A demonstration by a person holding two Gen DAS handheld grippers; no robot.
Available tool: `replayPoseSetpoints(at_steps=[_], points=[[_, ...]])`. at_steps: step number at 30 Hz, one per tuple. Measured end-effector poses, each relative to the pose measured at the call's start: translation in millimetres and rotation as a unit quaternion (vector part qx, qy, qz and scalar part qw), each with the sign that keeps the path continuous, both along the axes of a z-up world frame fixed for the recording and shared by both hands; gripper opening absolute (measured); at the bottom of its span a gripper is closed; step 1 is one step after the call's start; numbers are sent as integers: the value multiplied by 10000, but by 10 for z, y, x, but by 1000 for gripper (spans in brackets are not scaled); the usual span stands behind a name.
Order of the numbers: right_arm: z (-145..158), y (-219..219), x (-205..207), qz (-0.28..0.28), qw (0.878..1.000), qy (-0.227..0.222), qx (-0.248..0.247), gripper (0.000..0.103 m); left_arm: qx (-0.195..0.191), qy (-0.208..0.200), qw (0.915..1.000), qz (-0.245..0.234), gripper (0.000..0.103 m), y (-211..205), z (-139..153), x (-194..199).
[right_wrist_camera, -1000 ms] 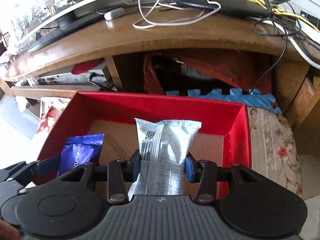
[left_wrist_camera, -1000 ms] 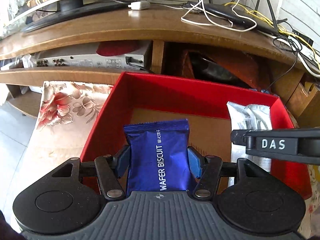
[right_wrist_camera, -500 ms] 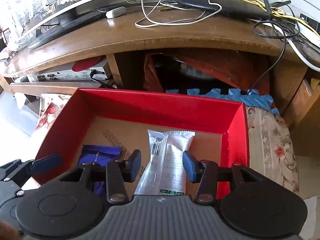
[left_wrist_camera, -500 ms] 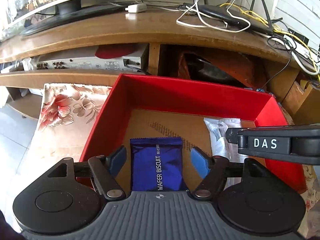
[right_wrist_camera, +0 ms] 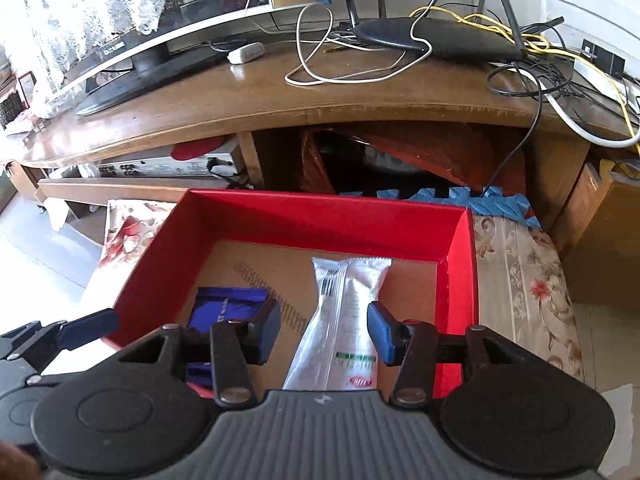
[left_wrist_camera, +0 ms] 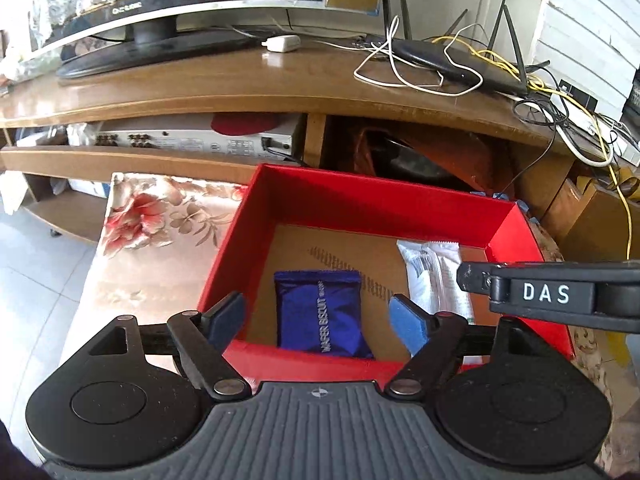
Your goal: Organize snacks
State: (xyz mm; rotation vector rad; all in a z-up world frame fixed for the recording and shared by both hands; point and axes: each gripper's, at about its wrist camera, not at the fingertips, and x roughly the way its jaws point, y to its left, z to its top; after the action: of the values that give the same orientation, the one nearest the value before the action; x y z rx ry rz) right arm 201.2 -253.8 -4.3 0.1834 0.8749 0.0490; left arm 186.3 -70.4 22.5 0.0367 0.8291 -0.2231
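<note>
Blue wafer pack [left_wrist_camera: 322, 310]: one, flat on the box's cardboard floor, left half, long axis running from the near wall to the far wall.
Silver pack [right_wrist_camera: 344, 320]: one, flat in the right half, same lie, slightly slanted.
Red box [left_wrist_camera: 360, 204]: one, open, on a floral cloth [left_wrist_camera: 160, 232].
Left tongs [left_wrist_camera: 318, 318]: opening, pads clear of the wafer pack.
Right tongs [right_wrist_camera: 324, 330]: spread, not touching the silver pack.
Room: wooden TV stand [right_wrist_camera: 360, 100] behind, with a router [right_wrist_camera: 436, 42] and cables.
</note>
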Motion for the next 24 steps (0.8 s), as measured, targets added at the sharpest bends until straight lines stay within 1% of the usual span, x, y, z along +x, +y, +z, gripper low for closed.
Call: replayPoseSetpoints(at_steps=[5, 9, 12, 17, 20, 24], points=[[6, 48, -195, 56, 10000, 46, 7, 47, 33, 94, 9999, 22, 85, 93, -14, -152], [1, 41, -344, 57, 9999, 102, 57, 47, 94, 211, 9997, -65, 85, 152, -56, -265], [1, 32, -450, 45, 9998, 132, 112, 47, -38, 460, 9989, -45, 85, 223, -140, -305], [-13, 62, -577, 109, 9996, 203, 147, 47, -214, 944, 9953, 31, 85, 245, -350, -293], [-23, 82, -611, 176, 9995, 231, 140, 47, -241, 1101, 9936, 24, 87, 189, -448, -263], [-50, 58, -609, 209, 9993, 291, 136, 48, -185, 1288, 9915, 5, 86, 124, -558, -253]])
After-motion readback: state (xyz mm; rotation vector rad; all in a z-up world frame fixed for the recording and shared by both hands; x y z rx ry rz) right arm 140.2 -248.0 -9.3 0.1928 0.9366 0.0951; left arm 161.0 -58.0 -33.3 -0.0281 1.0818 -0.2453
